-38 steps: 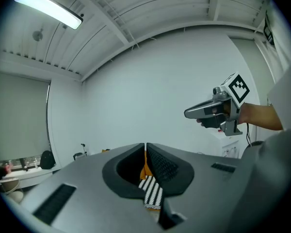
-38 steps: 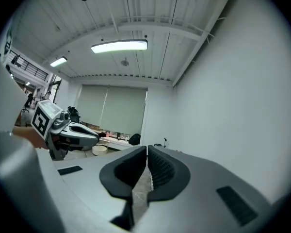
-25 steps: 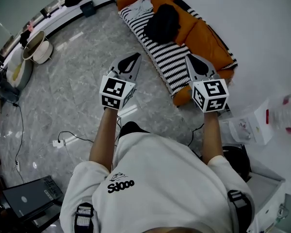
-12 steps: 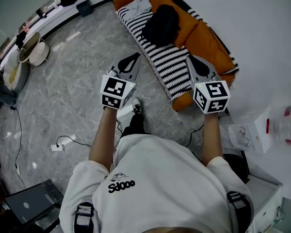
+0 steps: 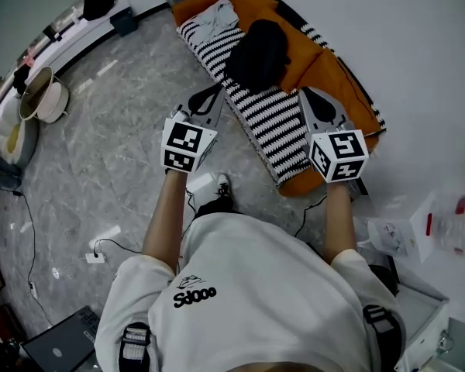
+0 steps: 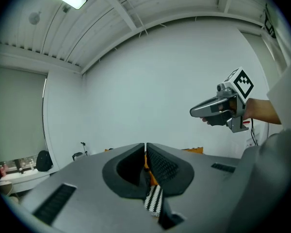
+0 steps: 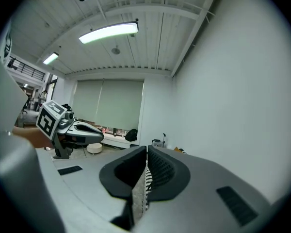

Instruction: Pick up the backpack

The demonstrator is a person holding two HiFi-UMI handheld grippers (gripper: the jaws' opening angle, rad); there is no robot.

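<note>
Backpack (image 5: 257,53), black and slumped, lies on the striped blanket (image 5: 275,118) that covers the orange sofa (image 5: 337,72) at the far side of the scene. It leans toward the back cushions, well apart from both grippers and roughly on the line between them. The likeliest trouble from here, as I judge it, is a poor bite. The bag looks soft and shapeless and no handle or strap can be made out, so jaws closing on loose cloth could slip off or lift only a fold. A low reach could also catch the blanket under the bag and drag it along. A cable (image 5: 112,245) trails over the marble floor (image 5: 116,130) near the person's foot (image 5: 222,184), and a step toward the sofa might snag it. Neither tool is ready to take anything. The left gripper (image 5: 214,93) is clenched, its ribbed pads pressed together with nothing between them. The right gripper (image 5: 307,94) is likewise clamped tight and empty. The bit of striped cloth seen past each pair of pads is the blanket beyond, not something held. Both point out over the near edge of the sofa, side by side and touching nothing, and both would have to spread wide before any grasp.
</note>
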